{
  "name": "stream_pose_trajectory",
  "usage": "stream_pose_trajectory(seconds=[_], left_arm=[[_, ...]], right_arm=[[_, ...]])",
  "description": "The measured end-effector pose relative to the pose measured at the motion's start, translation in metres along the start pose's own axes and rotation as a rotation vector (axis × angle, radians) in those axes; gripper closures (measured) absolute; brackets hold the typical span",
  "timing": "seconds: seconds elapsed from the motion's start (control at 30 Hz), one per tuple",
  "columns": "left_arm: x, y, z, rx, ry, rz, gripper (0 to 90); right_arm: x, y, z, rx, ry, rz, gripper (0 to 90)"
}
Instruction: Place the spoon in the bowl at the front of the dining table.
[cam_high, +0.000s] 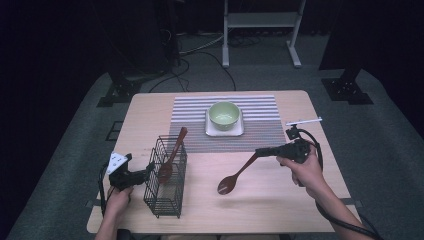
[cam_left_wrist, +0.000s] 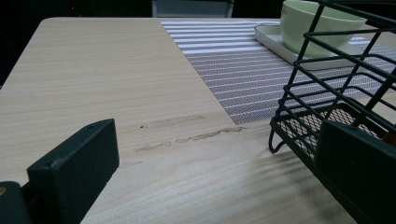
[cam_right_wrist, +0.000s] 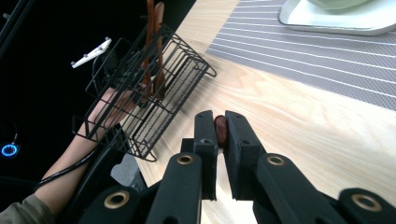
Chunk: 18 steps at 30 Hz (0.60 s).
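Note:
My right gripper (cam_high: 260, 151) is shut on the handle end of a brown wooden spoon (cam_high: 240, 172), which slants down to the left with its bowl just above the table. In the right gripper view the handle tip (cam_right_wrist: 220, 131) sits pinched between the black jaws of the right gripper (cam_right_wrist: 220, 126). A black wire basket (cam_high: 167, 192) stands at the front left with a second wooden spoon (cam_high: 174, 150) leaning in it. My left gripper (cam_high: 149, 169) rests at the basket's left side, open, jaws wide apart. The basket's corner (cam_left_wrist: 327, 79) lies by its right jaw.
A green bowl (cam_high: 224, 114) sits on a white square plate (cam_high: 225, 131) on a striped placemat (cam_high: 190, 117) at the table's far middle. Bare wood lies between the basket and the held spoon. A person's forearm (cam_right_wrist: 88, 135) shows behind the basket.

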<state>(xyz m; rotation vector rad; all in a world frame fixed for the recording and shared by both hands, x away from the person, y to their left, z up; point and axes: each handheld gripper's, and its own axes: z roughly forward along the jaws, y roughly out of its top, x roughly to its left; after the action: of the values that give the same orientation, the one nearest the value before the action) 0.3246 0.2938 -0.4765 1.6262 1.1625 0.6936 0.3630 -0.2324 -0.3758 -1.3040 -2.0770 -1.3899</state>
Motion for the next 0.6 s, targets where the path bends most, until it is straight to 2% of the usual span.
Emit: stream_pose_trajectory(seconds=[0.2,0.6], left_arm=[[0.0,0.0,0.0,0.0,0.0,0.0,0.0],[0.0003,-0.0001,-0.0001,-0.003,-0.003,-0.004,0.0]], right_arm=[[-0.0059,-0.0023,-0.0017,-0.004,-0.01,0.013,82.8],[-0.0086,0.0014,-0.0035,-0.012,-0.039,0.009,82.8]])
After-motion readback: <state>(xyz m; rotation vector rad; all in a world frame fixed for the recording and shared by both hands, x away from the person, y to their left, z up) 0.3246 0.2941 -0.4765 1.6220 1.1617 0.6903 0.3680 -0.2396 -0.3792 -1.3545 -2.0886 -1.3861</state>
